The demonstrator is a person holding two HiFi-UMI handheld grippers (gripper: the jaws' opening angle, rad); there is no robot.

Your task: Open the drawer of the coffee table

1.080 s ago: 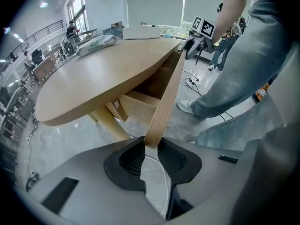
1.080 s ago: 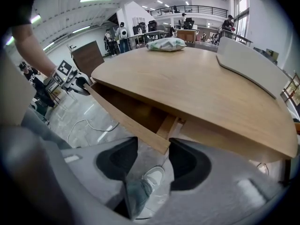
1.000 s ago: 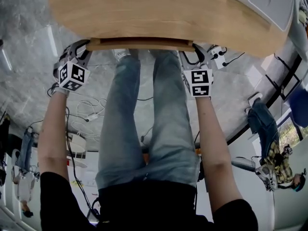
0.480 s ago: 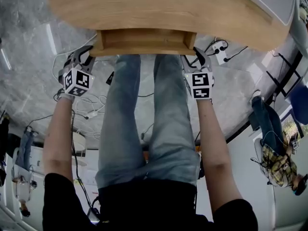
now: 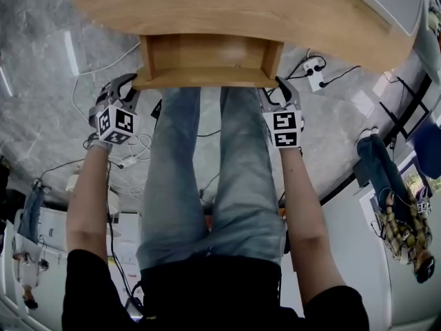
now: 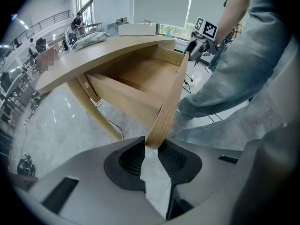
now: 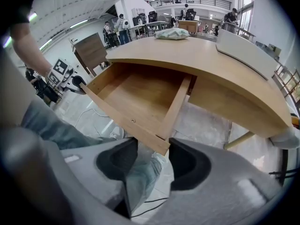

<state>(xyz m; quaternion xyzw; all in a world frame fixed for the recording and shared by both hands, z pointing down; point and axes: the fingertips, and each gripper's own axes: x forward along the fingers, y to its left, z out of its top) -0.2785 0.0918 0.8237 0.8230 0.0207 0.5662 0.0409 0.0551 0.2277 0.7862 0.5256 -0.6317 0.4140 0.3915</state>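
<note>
Drawer (image 5: pixel 207 55) farther out than before

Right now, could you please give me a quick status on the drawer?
Left claw shut on drawer front's left end. Right claw shut on its right corner. Drawer partly out. Legs right in front.

White power strip (image 5: pixel 315 75), cables (image 5: pixel 103 69) on grey marble floor (image 5: pixel 41 81).

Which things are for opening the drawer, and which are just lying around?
For the job: drawer, coffee table, left gripper and right gripper, both clamped on the drawer's front.
Lying about: flat white box, pale bag, power strip.
</note>
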